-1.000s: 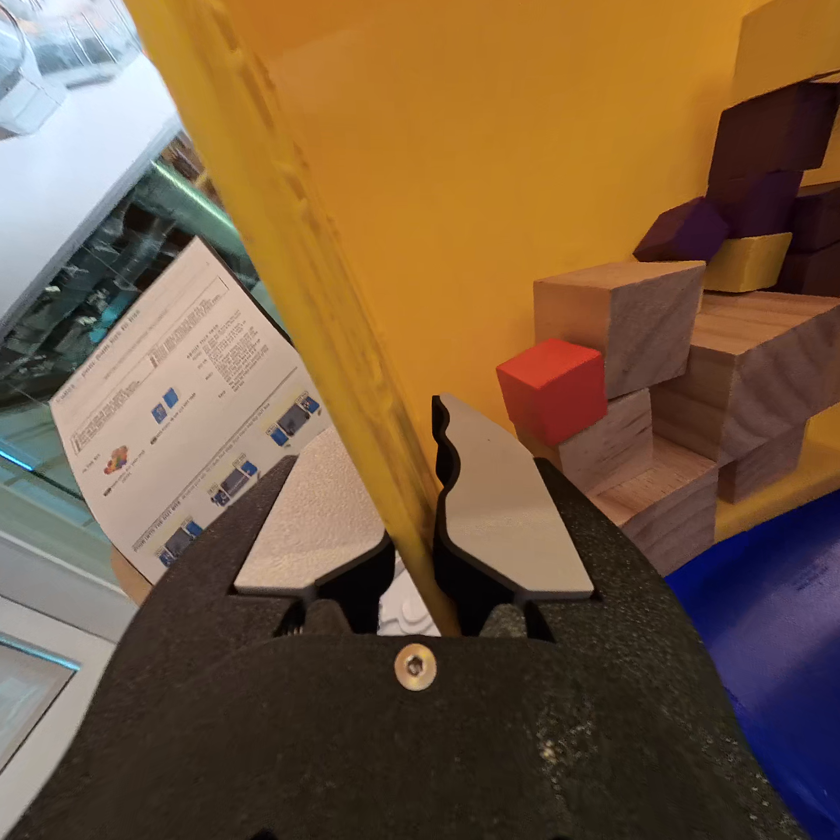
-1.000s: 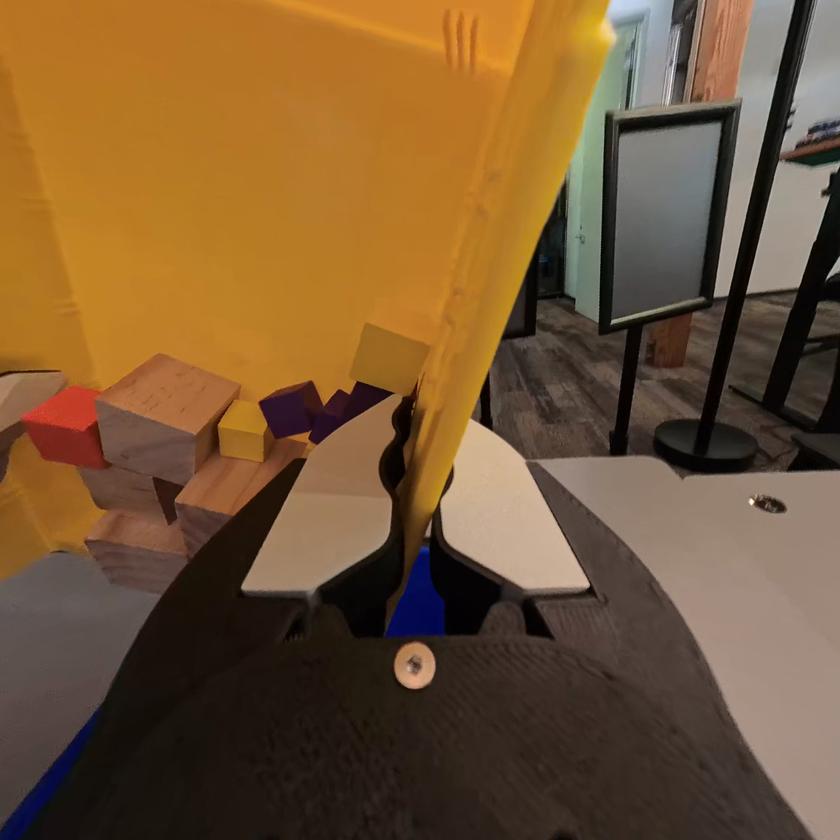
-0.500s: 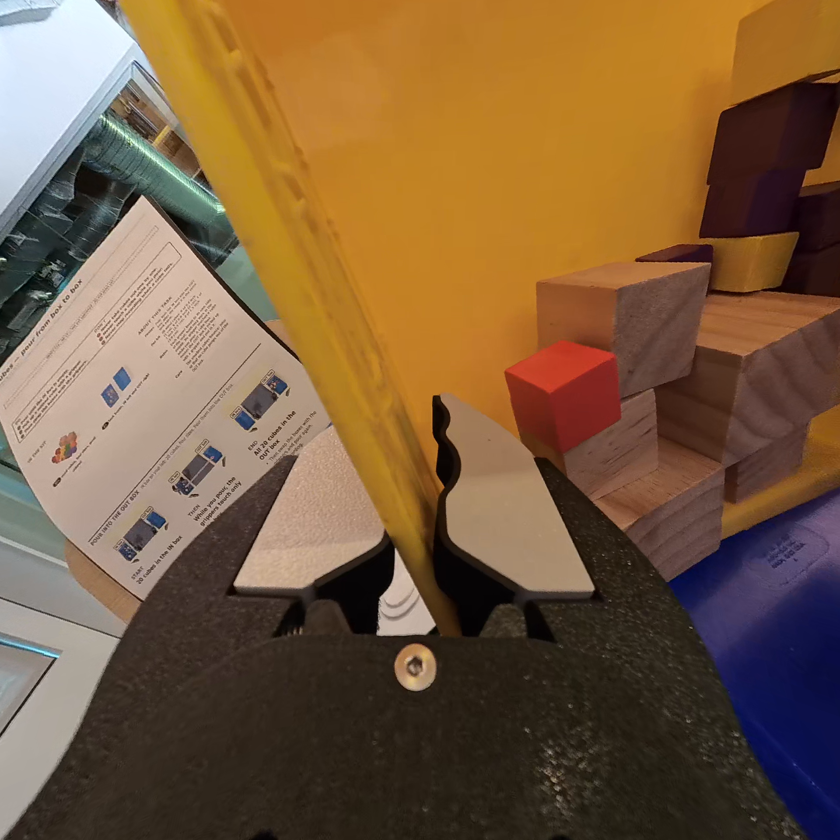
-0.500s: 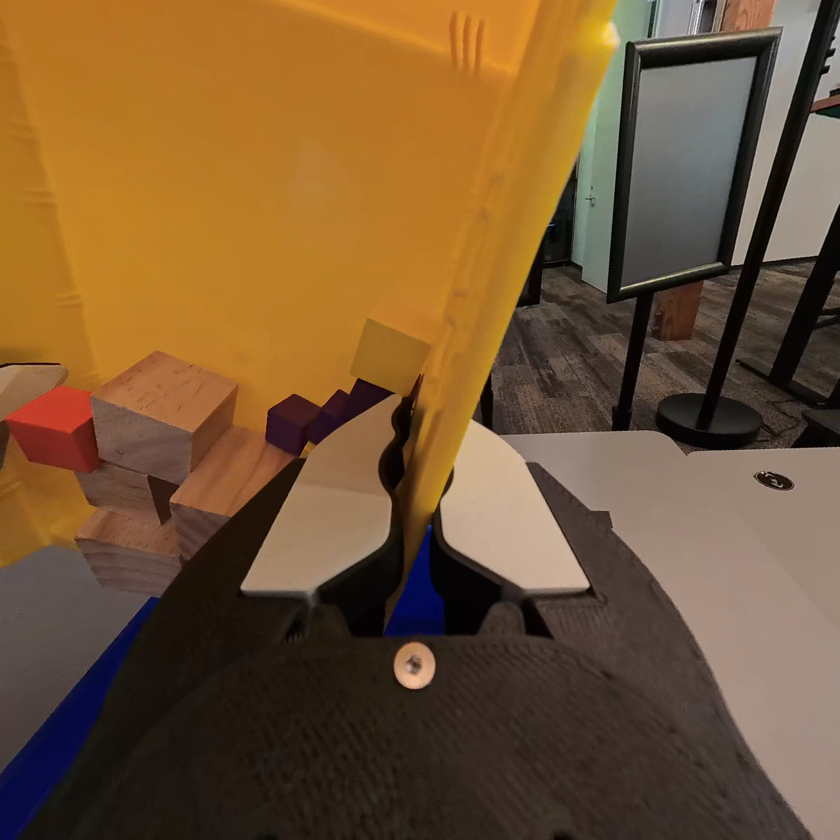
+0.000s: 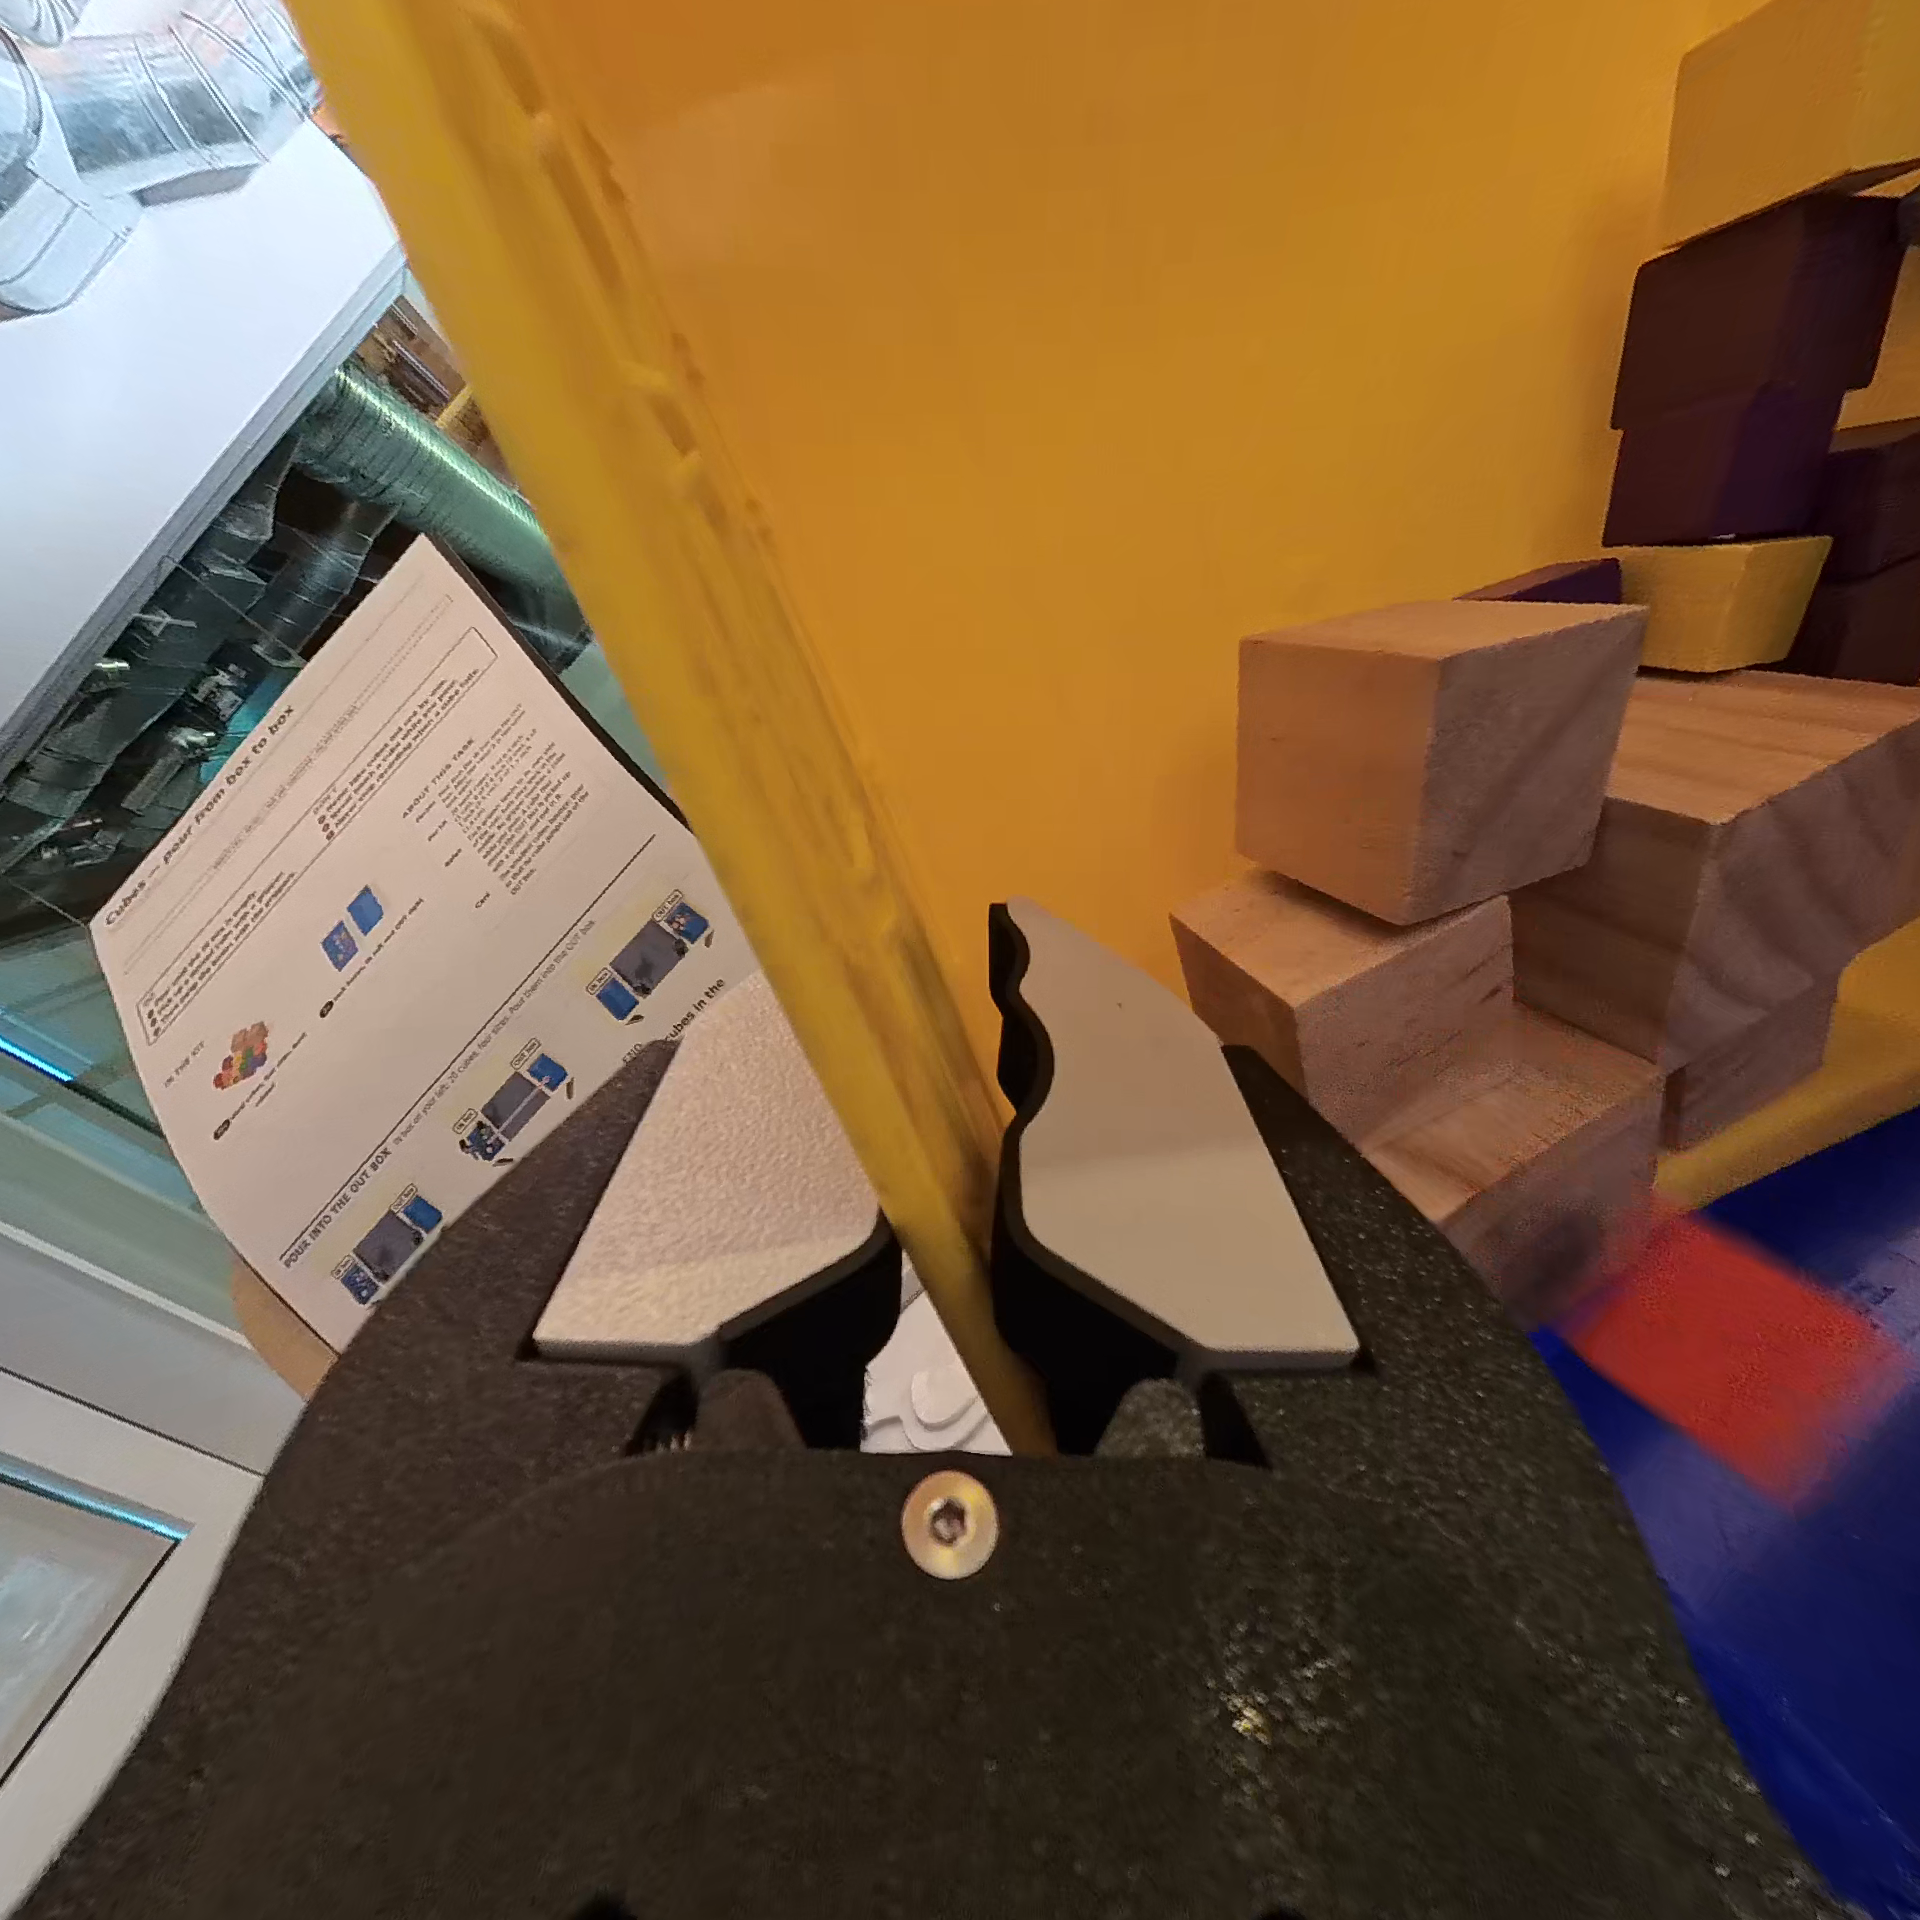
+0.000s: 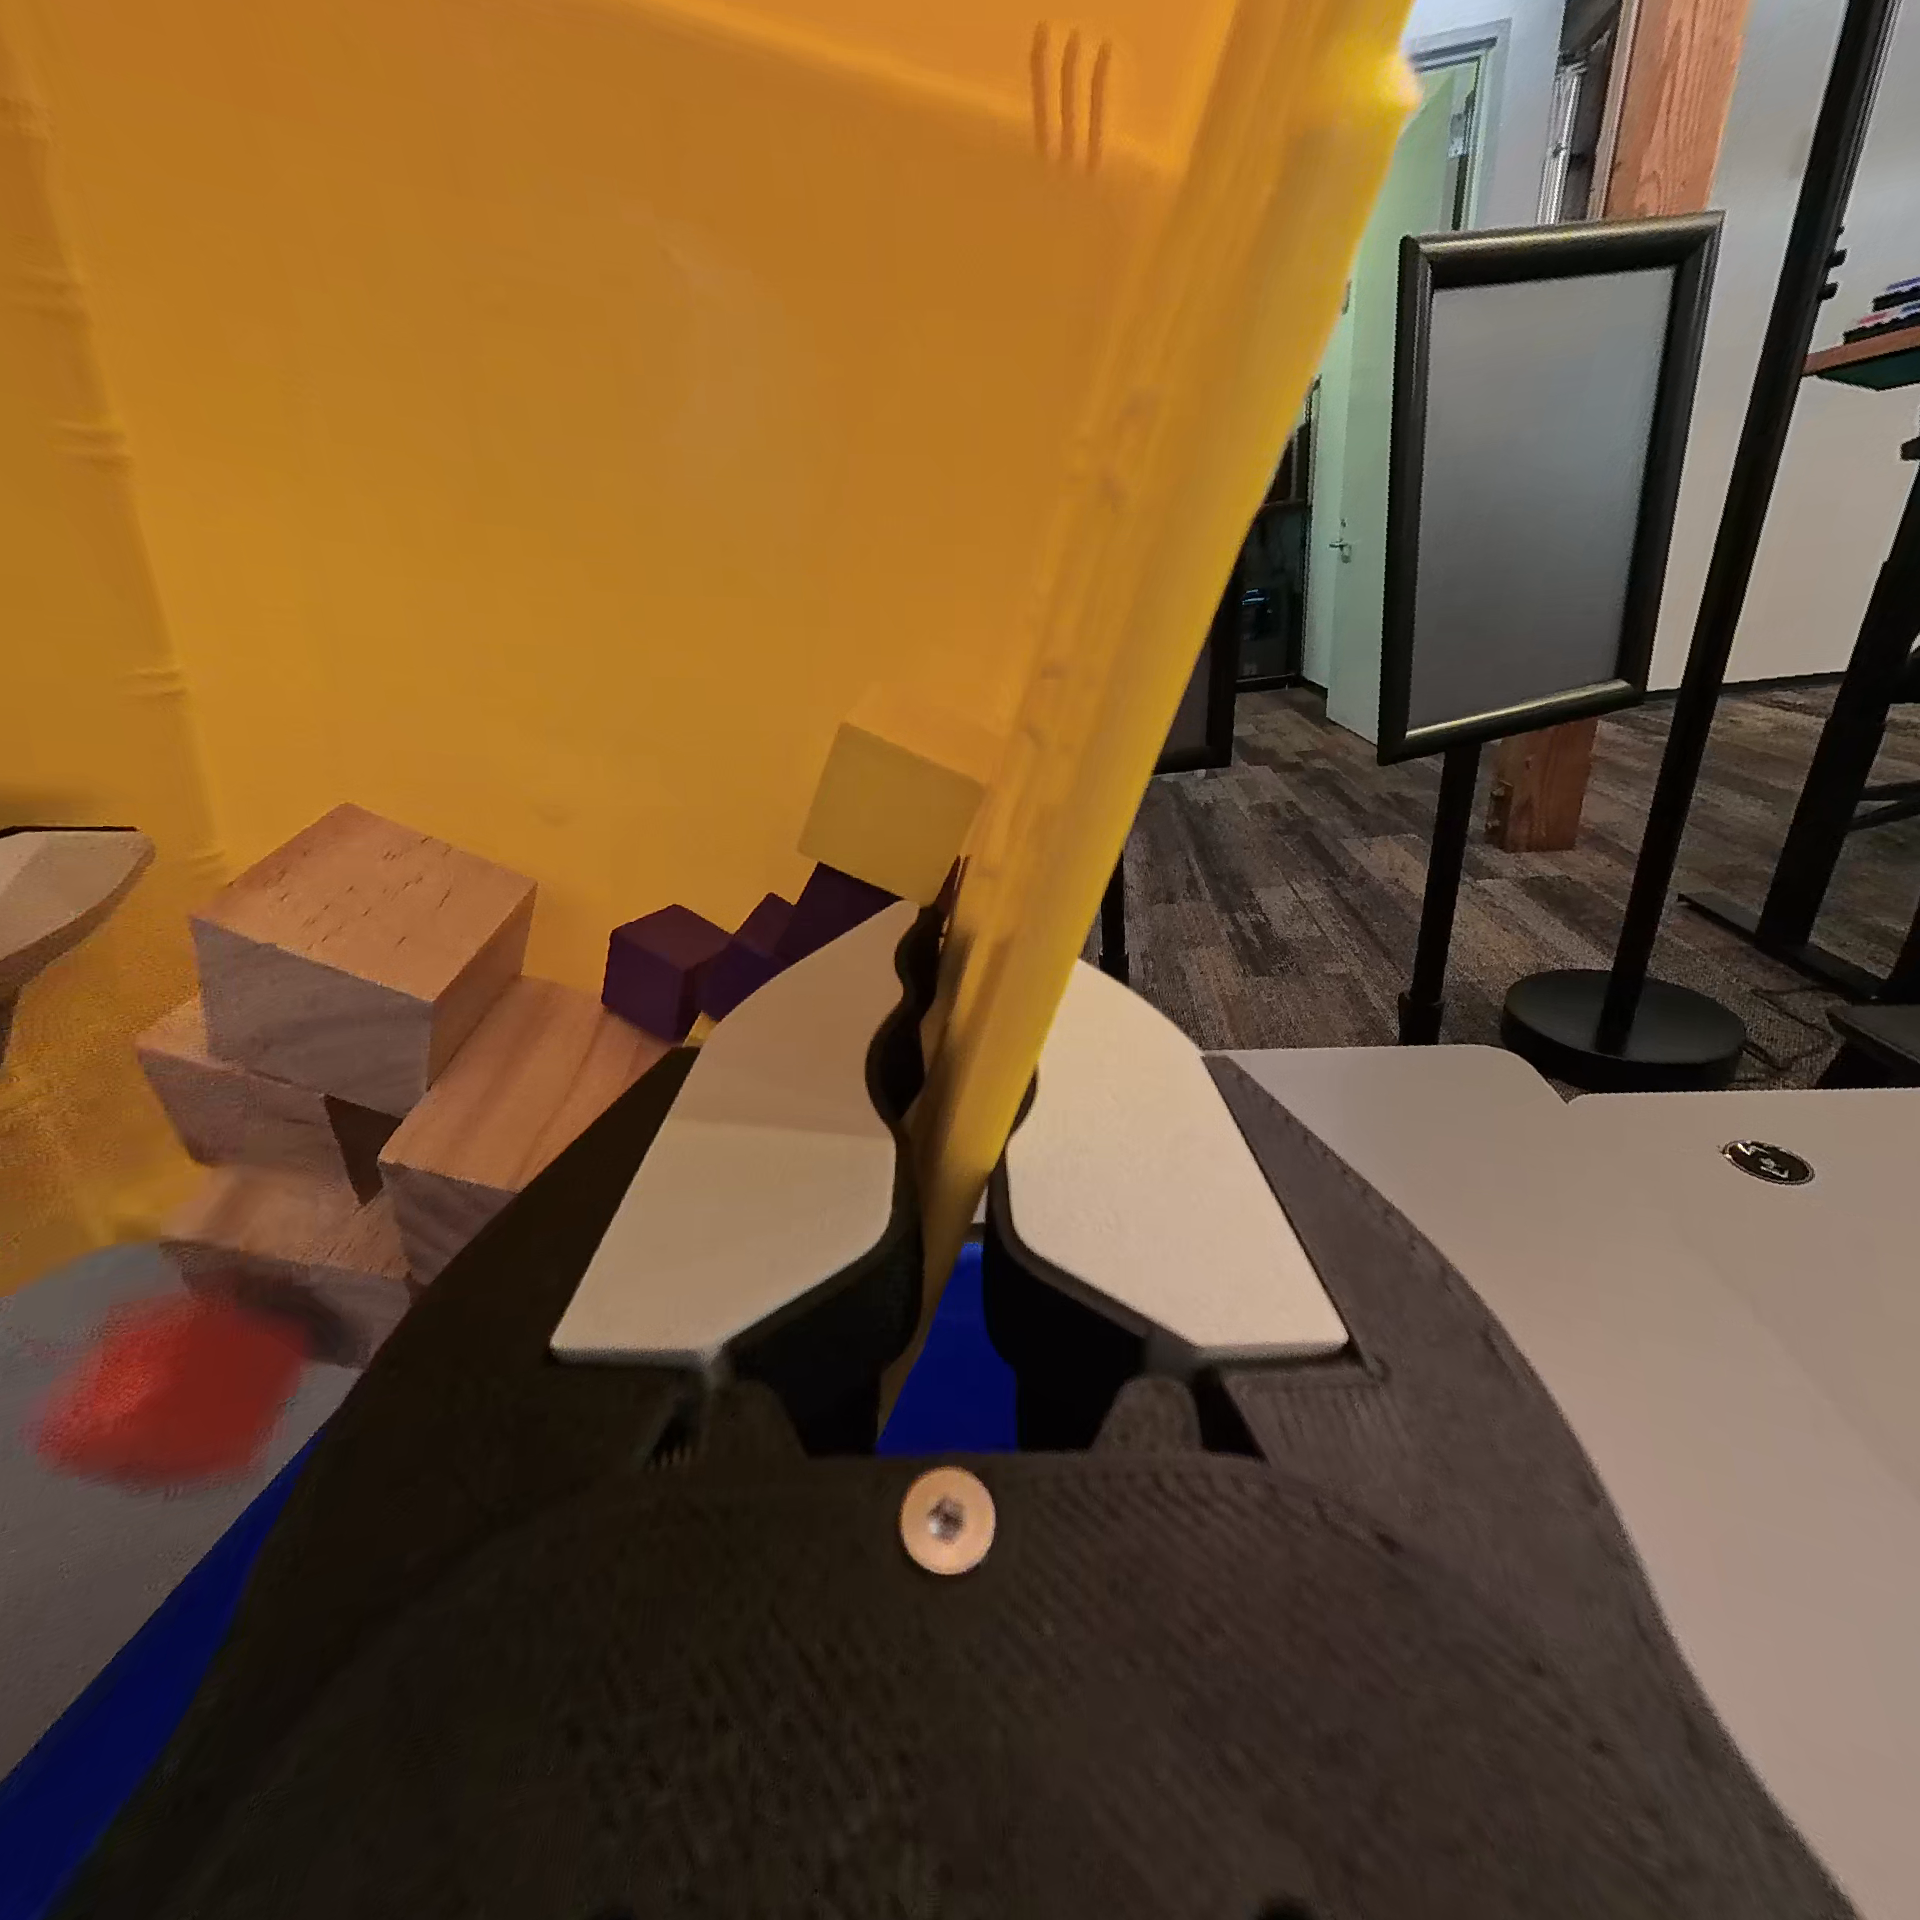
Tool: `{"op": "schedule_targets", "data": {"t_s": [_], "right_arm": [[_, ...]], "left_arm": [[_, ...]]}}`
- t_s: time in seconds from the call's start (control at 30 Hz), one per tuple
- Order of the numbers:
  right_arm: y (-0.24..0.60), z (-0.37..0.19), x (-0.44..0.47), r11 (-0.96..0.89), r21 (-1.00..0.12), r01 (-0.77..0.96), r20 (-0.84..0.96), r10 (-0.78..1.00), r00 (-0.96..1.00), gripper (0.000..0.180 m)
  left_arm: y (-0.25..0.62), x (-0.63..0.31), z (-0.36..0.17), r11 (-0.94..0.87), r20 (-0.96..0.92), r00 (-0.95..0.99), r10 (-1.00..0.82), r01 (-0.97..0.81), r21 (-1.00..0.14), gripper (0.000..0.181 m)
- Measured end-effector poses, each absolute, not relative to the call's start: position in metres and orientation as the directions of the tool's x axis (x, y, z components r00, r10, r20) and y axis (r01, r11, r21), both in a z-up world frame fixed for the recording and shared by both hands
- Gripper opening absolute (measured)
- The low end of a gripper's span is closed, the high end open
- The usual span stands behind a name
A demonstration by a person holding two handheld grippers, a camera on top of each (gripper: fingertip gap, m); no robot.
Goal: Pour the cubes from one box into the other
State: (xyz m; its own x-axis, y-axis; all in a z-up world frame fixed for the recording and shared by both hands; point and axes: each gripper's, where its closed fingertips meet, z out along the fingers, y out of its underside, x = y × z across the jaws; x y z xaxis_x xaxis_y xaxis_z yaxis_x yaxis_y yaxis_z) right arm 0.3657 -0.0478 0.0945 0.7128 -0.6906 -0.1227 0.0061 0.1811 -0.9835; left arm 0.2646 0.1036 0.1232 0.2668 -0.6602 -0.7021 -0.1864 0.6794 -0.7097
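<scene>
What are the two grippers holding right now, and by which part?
Both hold the tilted yellow box: the left gripper is shut on one side wall's edge, the right gripper on the opposite side wall's edge.

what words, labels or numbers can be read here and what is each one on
White printed paper sheet: headings, small paragraphs and picture captions; I do not copy its writing.
Small round dark emblem on the pale grey tabletop: mark too small to read.
Black-framed standing board: blank grey panel, no text.
Yellow plastic box: no writing visible.
</scene>
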Motion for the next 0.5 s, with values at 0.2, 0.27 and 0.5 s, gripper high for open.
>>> {"op": "schedule_targets", "data": {"t_s": [0.2, 0.27, 0.5], "right_arm": [[-0.0503, 0.0958, 0.3658, 0.184, -0.983, 0.015, -0.119, -0.694, 0.710, 0.005], [-0.0516, 0.0978, 0.3651, 0.192, -0.981, 0.025, -0.119, -0.696, 0.708, 0.005], [-0.0531, 0.1010, 0.3640, 0.214, -0.976, 0.036, -0.126, -0.691, 0.712, 0.005]], "left_arm": [[0.1013, 0.2646, 0.1239, 0.683, -0.702, 0.271, -0.659, -0.176, -0.709, 0.013], [0.0999, 0.2640, 0.1261, 0.688, -0.704, 0.276, -0.655, -0.167, -0.706, 0.014], [0.0975, 0.2618, 0.1310, 0.703, -0.712, 0.289, -0.640, -0.156, -0.694, 0.014]]}}
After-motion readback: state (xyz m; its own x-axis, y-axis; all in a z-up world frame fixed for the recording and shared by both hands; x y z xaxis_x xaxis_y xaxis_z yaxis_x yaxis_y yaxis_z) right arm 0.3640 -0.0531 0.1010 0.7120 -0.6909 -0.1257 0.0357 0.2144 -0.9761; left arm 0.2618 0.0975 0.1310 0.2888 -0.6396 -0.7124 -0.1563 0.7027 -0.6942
